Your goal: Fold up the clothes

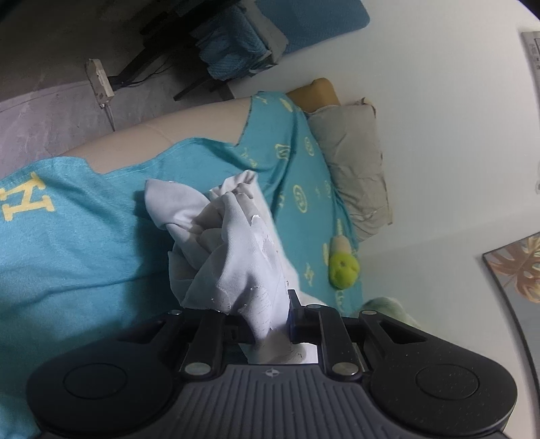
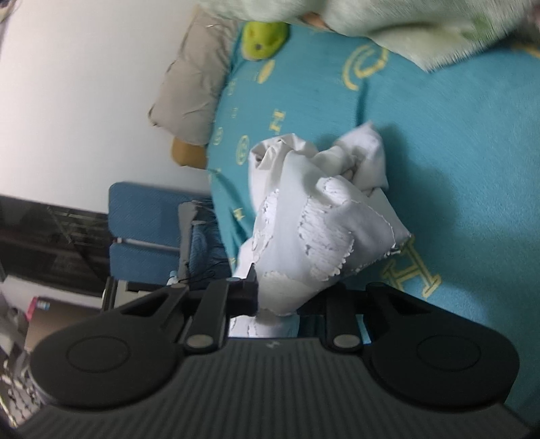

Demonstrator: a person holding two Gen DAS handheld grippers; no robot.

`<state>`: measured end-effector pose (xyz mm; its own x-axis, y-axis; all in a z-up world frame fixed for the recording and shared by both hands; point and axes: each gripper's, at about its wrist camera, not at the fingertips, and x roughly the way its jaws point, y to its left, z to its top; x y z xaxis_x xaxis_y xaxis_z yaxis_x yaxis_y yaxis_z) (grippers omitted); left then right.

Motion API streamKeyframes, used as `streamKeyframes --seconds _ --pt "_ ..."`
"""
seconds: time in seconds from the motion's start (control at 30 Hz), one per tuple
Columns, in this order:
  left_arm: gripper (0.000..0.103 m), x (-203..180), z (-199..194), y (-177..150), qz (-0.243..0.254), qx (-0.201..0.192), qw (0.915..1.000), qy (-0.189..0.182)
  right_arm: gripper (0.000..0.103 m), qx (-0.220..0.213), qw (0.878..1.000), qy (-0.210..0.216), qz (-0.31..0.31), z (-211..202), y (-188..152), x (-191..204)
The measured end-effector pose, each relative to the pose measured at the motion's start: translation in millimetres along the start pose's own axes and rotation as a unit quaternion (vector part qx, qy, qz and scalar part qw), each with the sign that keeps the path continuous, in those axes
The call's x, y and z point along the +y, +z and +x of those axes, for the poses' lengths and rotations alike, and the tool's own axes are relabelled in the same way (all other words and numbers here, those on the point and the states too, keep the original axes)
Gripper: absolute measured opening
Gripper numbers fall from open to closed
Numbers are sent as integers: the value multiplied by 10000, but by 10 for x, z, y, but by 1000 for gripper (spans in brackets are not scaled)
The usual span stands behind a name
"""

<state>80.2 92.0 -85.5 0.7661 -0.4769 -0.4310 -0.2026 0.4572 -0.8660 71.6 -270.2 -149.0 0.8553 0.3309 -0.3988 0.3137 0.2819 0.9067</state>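
— Any containers? 
— None to tell of. Just a bed with a teal blanket (image 1: 84,243) printed in yellow letters and rings, spread flat.

— Left gripper (image 1: 266,320)? 
— Jaws closed on a white garment (image 1: 233,250), pinching a fold of cloth between them. Cloth bunched up toward 12 o'clock from the jaws, hanging crumpled above the blanket.

— Right gripper (image 2: 276,300)? 
— Same: jaws clamped on the white garment (image 2: 317,209), fabric wedged in the gap and spilling forward toward 12 o'clock.

— Look of the garment? 
— White, wrinkled, gathered into a loose wad rather than laid flat. Patches of scalloped stitching or sequin-like texture on the near side in the right wrist view; frayed-looking edge in the left wrist view. Casts a shadow on the blanket beneath.

— Around it? 
— Green plush toy (image 1: 342,270) at 2 o'clock of the garment in the left wrist view, lying on the blanket. Grey pillow (image 1: 354,175) at 1 o'clock, against a white wall. Pale green fleece (image 2: 388,23) at 12 o'clock in the right wrist view, blurred. Blue chair (image 2: 145,233) at 9 o'clock there, beside the bed.
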Motion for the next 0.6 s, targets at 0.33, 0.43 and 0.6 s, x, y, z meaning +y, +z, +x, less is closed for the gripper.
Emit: streamKeyframes --seconds 0.33,0.43,0.6 --pt "16 -844 -738 -198 433 324 9984 -167 21 -445 9976 391 -355 -992 -173 257" --pt "16 -1208 -914 -342 687 433 9965 -220 21 -642 9956 556 -407 -1356 -166 342" --pt "16 -1845 -895 -569 862 641 9932 -453 20 -1011 9898 799 -616 -1849 185 603"
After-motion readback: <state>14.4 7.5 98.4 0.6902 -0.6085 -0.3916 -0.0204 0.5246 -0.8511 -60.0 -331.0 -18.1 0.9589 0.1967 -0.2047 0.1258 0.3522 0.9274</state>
